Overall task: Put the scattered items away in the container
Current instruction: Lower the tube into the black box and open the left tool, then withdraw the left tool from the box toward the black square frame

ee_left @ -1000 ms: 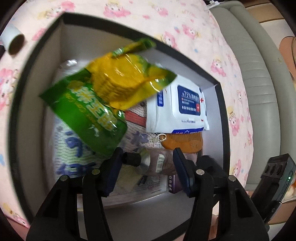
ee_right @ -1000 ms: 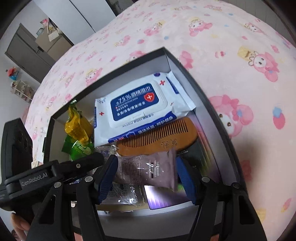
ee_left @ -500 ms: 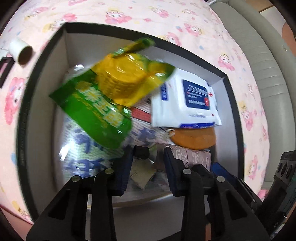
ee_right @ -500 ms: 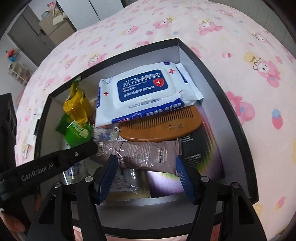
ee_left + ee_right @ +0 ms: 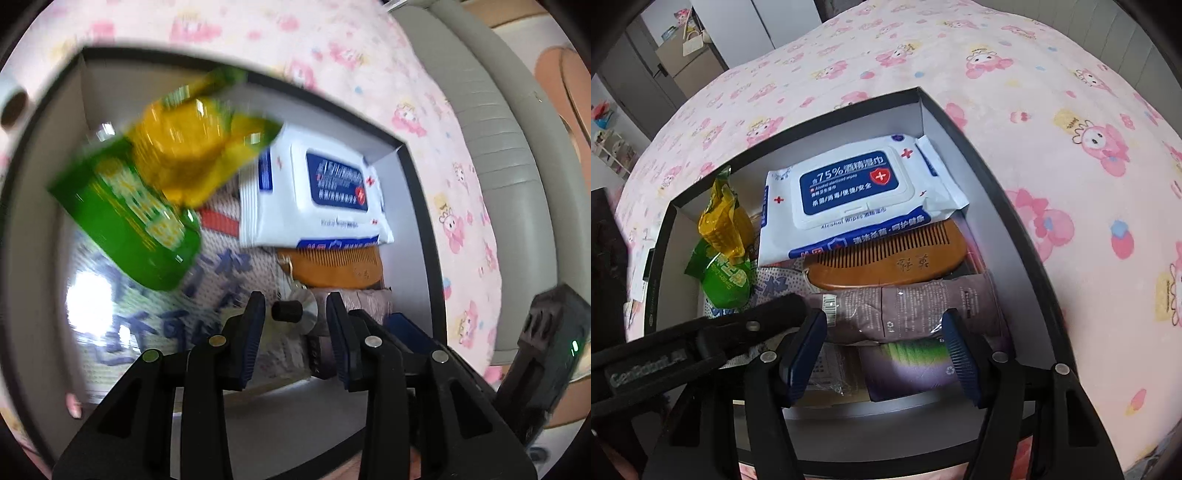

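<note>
Left wrist alone shows the tube's cap (image 5: 286,311) between the part-open, empty left gripper (image 5: 295,328).

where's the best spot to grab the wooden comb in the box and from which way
Probably the wooden comb by its solid curved spine, from straight above. It lies flat with teeth toward the wipes pack and spine against the mauve tube, so the jaws would span teeth edge to spine; little room shows on either side.

A pink cartoon-print bedsheet (image 5: 1052,110) surrounds a black box (image 5: 1027,236) holding a white-and-blue wipes pack (image 5: 857,192) and a brown comb (image 5: 886,262).
</note>
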A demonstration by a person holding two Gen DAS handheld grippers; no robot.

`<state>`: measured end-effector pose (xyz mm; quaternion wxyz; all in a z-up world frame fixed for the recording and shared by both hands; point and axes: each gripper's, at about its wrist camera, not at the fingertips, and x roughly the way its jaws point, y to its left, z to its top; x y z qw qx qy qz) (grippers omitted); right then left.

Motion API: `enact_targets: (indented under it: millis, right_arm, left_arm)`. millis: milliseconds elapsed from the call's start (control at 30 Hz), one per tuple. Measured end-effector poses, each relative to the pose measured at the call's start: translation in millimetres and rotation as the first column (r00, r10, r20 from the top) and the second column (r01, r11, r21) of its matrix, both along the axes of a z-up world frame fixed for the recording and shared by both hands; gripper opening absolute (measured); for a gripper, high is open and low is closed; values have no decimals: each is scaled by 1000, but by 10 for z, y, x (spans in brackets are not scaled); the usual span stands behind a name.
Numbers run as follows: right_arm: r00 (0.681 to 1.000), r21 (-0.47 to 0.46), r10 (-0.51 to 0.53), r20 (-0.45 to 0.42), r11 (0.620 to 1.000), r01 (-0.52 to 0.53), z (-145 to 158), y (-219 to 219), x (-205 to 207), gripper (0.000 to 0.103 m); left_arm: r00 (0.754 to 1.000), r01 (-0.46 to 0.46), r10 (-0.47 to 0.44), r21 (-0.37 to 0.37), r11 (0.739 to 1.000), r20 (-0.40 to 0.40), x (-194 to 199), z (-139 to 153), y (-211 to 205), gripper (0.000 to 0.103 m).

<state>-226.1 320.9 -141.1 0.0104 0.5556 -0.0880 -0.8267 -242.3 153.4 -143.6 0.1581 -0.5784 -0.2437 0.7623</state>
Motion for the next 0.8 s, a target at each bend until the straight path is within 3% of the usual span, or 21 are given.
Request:
enact_targets:
  millis: [133, 200, 467, 800]
  right_arm:
    - [999, -70, -38, -14, 997, 37, 60, 119, 67, 62]
    - [997, -60, -48, -52, 997, 45, 159, 122, 141, 62]
    - [977, -44, 36, -211, 998, -46, 565, -228, 483, 62]
    - [950, -5, 141, -279, 989, -148, 882, -849, 923, 62]
  left_arm:
    - [996, -12, 5, -74, 997, -89, 110, 211, -147, 34]
    - [993, -6, -5, -96, 995, -118, 198, 267, -203, 35]
    - [979, 14, -41, -138, 990, -200, 553, 560, -440, 41]
    - [955, -52, -24, -247, 968, -295, 1041, 905, -885, 46]
